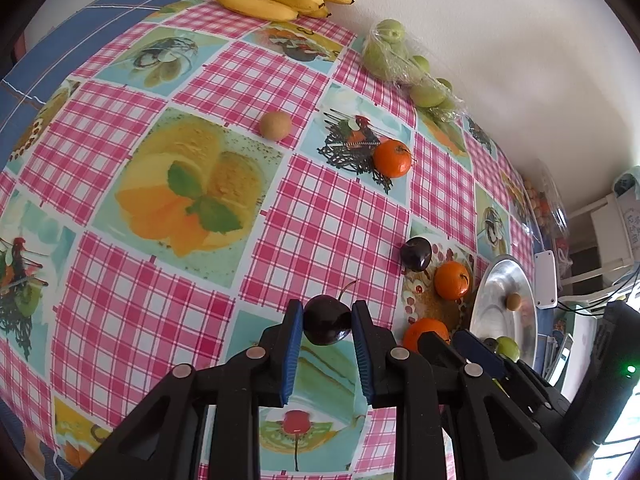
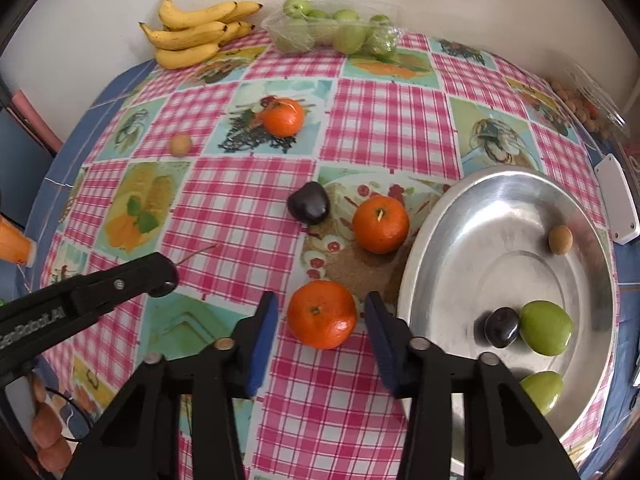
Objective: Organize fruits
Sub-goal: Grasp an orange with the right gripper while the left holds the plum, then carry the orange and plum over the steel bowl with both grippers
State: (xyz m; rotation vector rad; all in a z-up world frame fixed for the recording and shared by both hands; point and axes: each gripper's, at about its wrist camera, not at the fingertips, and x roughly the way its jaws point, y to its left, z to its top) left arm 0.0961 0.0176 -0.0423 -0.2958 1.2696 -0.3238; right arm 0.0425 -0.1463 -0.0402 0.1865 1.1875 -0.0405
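My left gripper [image 1: 327, 317] is shut on a dark cherry [image 1: 326, 320] with a stem, held just above the checked tablecloth. A tangerine [image 2: 322, 314] lies on the cloth between the blue pads of my right gripper [image 2: 321, 312], with a thin gap on each side, so the gripper is open. Right of it stands a round metal tray [image 2: 500, 220] holding a dark cherry [image 2: 502, 327], two green fruits [image 2: 546, 328] and a small tan fruit [image 2: 560, 240]. Loose on the cloth are another dark cherry [image 2: 309, 203], two more tangerines [image 2: 380, 224] and a tan fruit [image 2: 181, 145].
Bananas [image 2: 196, 34] and a wrapped pack of green fruits [image 2: 336, 32] lie along the back wall. A clear box of small fruits [image 2: 580, 100] and a white block [image 2: 618, 204] sit at the right edge. The left gripper's finger [image 2: 160, 276] reaches in beside the right gripper.
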